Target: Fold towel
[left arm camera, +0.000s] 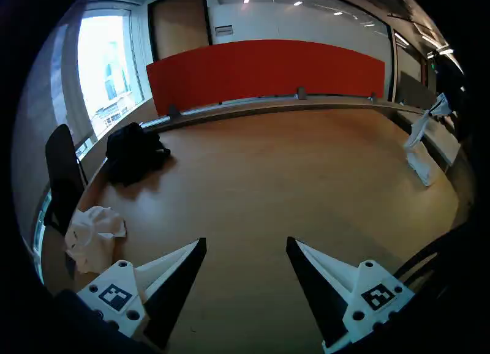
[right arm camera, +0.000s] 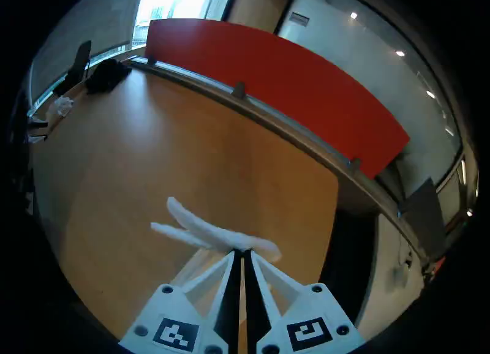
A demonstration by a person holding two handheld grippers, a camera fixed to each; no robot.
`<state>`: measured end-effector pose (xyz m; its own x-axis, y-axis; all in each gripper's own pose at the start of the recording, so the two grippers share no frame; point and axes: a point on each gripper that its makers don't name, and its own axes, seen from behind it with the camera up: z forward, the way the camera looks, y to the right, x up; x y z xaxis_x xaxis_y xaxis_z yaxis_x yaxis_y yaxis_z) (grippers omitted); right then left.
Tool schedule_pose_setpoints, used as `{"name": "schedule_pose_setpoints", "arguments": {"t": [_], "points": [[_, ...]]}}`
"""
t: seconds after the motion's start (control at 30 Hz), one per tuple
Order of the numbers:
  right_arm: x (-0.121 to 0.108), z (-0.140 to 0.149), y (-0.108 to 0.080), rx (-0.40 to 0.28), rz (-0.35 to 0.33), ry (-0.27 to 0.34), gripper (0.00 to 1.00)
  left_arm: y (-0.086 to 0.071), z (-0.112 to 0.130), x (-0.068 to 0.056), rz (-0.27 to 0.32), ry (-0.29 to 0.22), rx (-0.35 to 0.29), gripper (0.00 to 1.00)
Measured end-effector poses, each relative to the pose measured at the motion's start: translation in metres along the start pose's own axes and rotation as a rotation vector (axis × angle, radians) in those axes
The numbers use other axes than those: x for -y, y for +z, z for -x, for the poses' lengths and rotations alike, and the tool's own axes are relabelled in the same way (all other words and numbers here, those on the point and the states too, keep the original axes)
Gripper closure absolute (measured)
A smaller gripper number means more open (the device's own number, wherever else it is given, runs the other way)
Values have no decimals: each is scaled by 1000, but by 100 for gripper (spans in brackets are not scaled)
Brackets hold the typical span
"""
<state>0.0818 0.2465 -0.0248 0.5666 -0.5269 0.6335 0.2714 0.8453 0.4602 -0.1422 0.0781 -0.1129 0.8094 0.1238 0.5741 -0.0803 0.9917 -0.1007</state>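
At 6 o'clock in the right gripper view: right gripper [right arm camera: 243, 253] closed to a thin slit, pinching the near edge of the white towel [right arm camera: 214, 234]. Beyond the tips, towel bunched into a narrow strip, pointing to 10 o'clock over the table [right arm camera: 153, 158]. Cannot tell whether lying flat or lifted a little. Farther out, a red divider [right arm camera: 275, 72] from 11 to 2 o'clock.

In the left gripper view: left gripper [left arm camera: 245, 240] wide open, holding nothing, above bare wood. Probably the same towel [left arm camera: 422, 155] far off at 3 o'clock, well apart from these fingers. At 8 o'clock a crumpled white cloth [left arm camera: 92, 234], at 10 o'clock a black bag [left arm camera: 131, 152].

Seems an early step: one edge taken, no fold made yet. Next, probably: bring the left gripper across to a second corner, close on it, then spread the towel flat before folding. Calls for a slow pull, so as not to drag it into a heap.
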Motion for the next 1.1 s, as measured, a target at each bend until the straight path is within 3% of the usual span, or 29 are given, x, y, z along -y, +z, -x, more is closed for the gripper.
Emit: {"name": "schedule_pose_setpoints", "arguments": {"t": [0.5,1.1], "points": [[8,88,-2,115,23,114,97,-4,4,-1,3,6,5,3],[8,144,11,226,71,195,97,-7,10,5,-13,5,14,3]]}}
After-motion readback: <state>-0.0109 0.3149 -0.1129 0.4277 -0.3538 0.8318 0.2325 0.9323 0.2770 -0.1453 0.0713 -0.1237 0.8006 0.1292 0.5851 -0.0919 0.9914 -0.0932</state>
